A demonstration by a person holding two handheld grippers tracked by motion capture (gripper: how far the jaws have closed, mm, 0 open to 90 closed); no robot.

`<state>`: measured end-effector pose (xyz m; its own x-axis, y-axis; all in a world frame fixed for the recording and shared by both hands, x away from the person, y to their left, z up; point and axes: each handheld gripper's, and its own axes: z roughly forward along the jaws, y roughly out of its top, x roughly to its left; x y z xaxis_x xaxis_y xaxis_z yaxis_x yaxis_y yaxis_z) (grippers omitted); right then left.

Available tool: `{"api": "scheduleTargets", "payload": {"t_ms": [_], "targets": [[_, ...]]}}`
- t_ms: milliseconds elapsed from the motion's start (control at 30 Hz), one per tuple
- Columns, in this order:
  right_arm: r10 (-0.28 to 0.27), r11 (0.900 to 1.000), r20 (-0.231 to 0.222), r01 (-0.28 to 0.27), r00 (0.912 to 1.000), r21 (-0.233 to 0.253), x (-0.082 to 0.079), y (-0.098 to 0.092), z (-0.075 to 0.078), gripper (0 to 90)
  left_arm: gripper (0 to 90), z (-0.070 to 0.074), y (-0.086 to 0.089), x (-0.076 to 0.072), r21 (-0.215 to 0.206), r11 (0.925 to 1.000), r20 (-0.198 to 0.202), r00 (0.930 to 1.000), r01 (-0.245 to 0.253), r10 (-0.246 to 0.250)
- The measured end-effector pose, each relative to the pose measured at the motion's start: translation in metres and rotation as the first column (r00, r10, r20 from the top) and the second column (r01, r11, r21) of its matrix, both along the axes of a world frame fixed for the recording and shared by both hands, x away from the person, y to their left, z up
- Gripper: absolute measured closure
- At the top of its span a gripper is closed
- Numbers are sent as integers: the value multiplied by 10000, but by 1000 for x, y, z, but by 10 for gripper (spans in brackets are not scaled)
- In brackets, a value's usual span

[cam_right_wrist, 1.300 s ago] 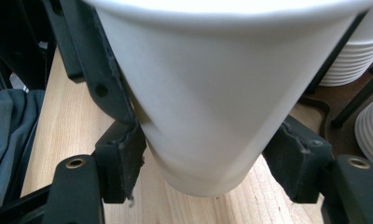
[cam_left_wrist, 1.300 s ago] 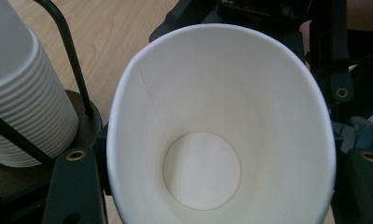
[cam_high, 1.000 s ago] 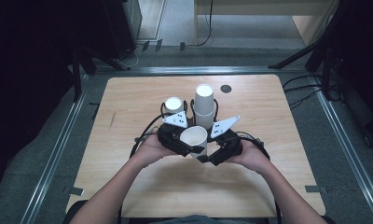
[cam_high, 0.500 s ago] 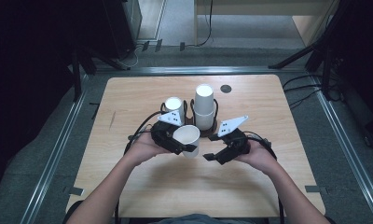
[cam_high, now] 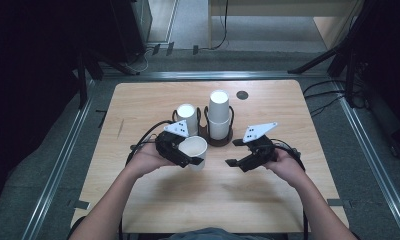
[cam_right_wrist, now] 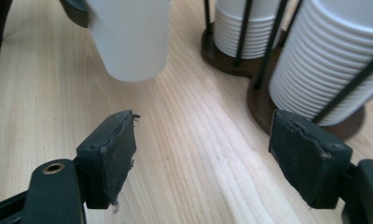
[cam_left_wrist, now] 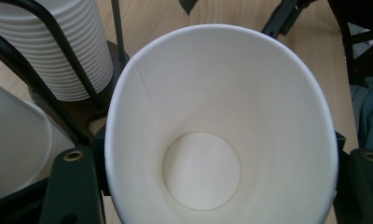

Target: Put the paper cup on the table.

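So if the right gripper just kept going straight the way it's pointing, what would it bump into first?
Probably bare table first, since the open right gripper tilts downward. Further along stands the cup rack; the paper cup hangs off to one side. Depth is hard to judge.

Dim room around a lit wooden table

Grey floor at top; metal rails flank both sides; cables trail at right.
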<state>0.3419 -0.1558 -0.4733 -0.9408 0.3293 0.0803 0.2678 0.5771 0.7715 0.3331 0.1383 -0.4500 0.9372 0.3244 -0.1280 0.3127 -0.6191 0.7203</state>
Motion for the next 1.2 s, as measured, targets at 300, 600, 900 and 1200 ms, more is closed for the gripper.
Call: {"api": "scheduleTargets", "payload": {"t_ms": [300, 600, 900, 1200], "targets": [[-432, 9989, 118, 430, 9990, 175, 4, -17, 7, 233, 289, -1, 10, -3, 131, 9997, -69, 9998, -183, 183], [-783, 9965, 218, 776, 9967, 296, 7, -30, 12, 233, 289, -1, 23, -6, 218, 9986, -54, 9988, -489, 490], [-875, 9958, 214, 869, 9959, 298, 15, -34, 11, 233, 288, 0, 39, -6, 312, 9962, -25, 9967, -812, 813], [-1120, 9936, 173, 1117, 9936, 135, 21, -39, 8, 233, 287, 1, 58, -5, 403, 9930, -83, 9937, -1111, 1115]]}}
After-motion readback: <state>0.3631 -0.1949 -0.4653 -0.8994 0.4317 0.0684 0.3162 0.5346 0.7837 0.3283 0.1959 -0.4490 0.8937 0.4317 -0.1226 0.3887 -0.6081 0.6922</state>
